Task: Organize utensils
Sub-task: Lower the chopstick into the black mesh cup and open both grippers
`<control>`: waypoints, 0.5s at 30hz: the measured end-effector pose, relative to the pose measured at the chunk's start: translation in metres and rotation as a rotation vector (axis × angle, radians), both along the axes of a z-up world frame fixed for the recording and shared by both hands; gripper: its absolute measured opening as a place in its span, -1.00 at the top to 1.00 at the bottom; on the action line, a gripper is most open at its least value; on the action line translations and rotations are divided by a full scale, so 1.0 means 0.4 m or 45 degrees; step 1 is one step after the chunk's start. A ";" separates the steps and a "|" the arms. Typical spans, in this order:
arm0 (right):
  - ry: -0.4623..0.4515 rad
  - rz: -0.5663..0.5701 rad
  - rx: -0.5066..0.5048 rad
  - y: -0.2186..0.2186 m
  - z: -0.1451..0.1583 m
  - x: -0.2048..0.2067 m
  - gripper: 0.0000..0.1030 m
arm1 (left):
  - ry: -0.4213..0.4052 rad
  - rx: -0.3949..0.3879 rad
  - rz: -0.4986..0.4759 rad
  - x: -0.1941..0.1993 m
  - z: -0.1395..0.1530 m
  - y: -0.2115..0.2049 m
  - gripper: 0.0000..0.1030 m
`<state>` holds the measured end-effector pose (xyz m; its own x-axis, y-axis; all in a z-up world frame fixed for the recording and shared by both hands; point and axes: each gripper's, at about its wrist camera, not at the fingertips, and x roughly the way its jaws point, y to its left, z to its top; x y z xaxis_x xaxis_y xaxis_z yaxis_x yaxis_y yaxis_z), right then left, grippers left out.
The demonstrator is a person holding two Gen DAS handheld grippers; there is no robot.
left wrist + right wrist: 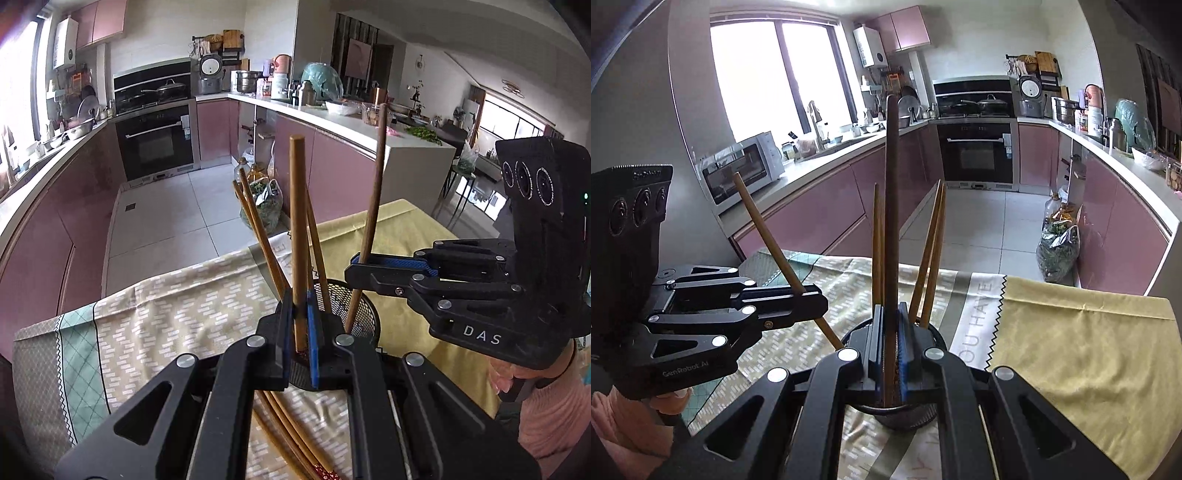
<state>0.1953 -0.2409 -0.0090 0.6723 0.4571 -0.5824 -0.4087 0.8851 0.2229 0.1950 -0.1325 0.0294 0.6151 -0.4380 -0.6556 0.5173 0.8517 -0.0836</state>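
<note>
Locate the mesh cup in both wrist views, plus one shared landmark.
Left wrist view: mesh cup low centre, just beyond the left claw.
Right wrist view: cup bottom centre, mostly hidden under the right claw.
Shared landmark: black oven.

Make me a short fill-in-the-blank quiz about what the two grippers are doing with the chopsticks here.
1. Each gripper is shut on one ____.
2. The left gripper and right gripper hold them over a black ____ holder.
3. More chopsticks lie loose on the ____.

Missing words: chopstick; mesh; tablecloth
</note>
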 end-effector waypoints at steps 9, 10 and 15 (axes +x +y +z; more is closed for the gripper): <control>0.087 -0.023 -0.006 0.001 -0.051 0.038 0.87 | 0.081 -0.002 0.029 0.073 -0.051 0.006 0.84; 0.092 -0.027 -0.002 0.000 -0.055 0.041 0.86 | 0.086 -0.003 0.029 0.076 -0.055 0.006 0.84; 0.110 -0.042 0.017 -0.003 -0.068 0.047 0.83 | 0.106 -0.021 0.050 0.099 -0.071 0.003 0.84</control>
<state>0.2141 -0.2421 -0.0360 0.6343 0.4434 -0.6332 -0.3581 0.8945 0.2677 0.2345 -0.1312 0.0011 0.5756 -0.4254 -0.6983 0.4740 0.8695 -0.1390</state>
